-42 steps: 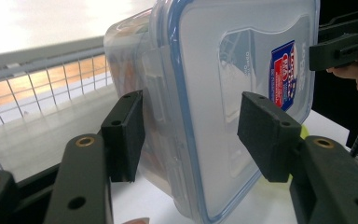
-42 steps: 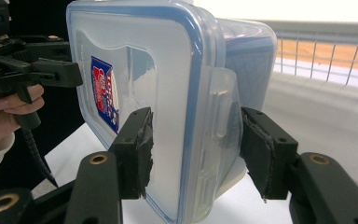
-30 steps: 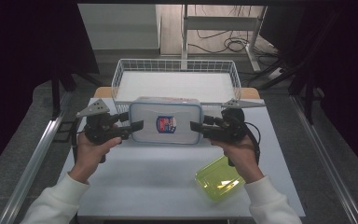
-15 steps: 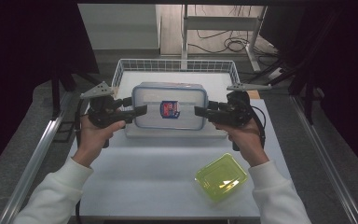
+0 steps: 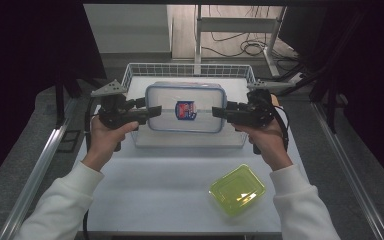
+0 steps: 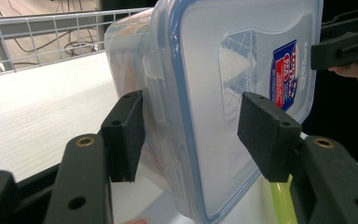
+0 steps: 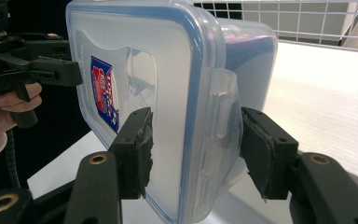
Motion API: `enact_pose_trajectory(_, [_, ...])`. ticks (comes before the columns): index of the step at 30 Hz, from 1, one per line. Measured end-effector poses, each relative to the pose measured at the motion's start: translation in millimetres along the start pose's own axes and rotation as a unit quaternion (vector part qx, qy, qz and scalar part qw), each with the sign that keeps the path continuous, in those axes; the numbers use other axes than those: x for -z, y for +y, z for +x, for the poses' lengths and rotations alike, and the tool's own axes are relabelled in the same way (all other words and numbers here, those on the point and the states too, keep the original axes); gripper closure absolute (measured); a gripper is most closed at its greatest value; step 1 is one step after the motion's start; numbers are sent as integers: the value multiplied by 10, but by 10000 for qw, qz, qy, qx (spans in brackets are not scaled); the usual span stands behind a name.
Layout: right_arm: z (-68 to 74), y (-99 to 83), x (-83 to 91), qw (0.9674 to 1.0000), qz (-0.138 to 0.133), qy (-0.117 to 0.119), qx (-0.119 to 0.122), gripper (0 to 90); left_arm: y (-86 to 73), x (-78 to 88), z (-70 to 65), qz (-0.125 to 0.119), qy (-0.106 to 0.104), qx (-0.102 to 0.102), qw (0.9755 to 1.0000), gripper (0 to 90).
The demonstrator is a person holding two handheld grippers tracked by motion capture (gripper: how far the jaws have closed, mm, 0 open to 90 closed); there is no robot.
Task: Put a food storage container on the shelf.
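A clear plastic container (image 5: 185, 107) with a blue-rimmed lid and a red-and-blue label hangs level in the air over the front of a white wire basket (image 5: 190, 67). My left gripper (image 5: 152, 111) is shut on its left end and my right gripper (image 5: 219, 112) on its right end. In the left gripper view the black pads (image 6: 126, 135) press on the container (image 6: 223, 93) from the base side and the lid side. The right gripper view has the same grip (image 7: 196, 149) across the latch end of the container (image 7: 168, 93), with the other gripper beyond it.
A yellow-green lidded box (image 5: 237, 190) lies on the white table (image 5: 155, 185) at the front right. The wire basket stands at the table's far edge. Metal rails run along both sides of the table, and cables lie on the floor behind.
Both grippers have carried the container up and away from the person, from just above the table in front of the basket to over the basket's front part. The grip is unchanged.
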State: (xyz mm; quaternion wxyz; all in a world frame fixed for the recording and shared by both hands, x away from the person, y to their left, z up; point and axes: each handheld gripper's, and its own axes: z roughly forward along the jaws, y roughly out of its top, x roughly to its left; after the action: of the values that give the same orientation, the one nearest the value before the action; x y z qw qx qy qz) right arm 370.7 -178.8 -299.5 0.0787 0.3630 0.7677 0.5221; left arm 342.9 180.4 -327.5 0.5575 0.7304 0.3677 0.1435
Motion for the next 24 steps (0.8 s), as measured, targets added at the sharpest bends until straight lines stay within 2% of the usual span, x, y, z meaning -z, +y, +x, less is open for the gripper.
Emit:
enact_pose_trajectory(7, [-74, 81, -30, 10000, 6, 28, -31, 465, 113, -55, 61, 38, 24, 13, 10000, 424])
enact_pose_trajectory(13, [-191, 231, -101, 9999, 49, 90, -95, 464, 263, -116, 172, 92, 51, 27, 9999, 424])
enact_pose_trajectory(20, [-334, 471, -234, 9996, 195, 122, -151, 463, 395, -220, 351, 127, 60, 217, 9997, 424])
enact_pose_trajectory(24, [-388, 536, -262, 9994, 250, 119, -183, 461, 412, -277, 390, 123, 48, 328, 9994, 423])
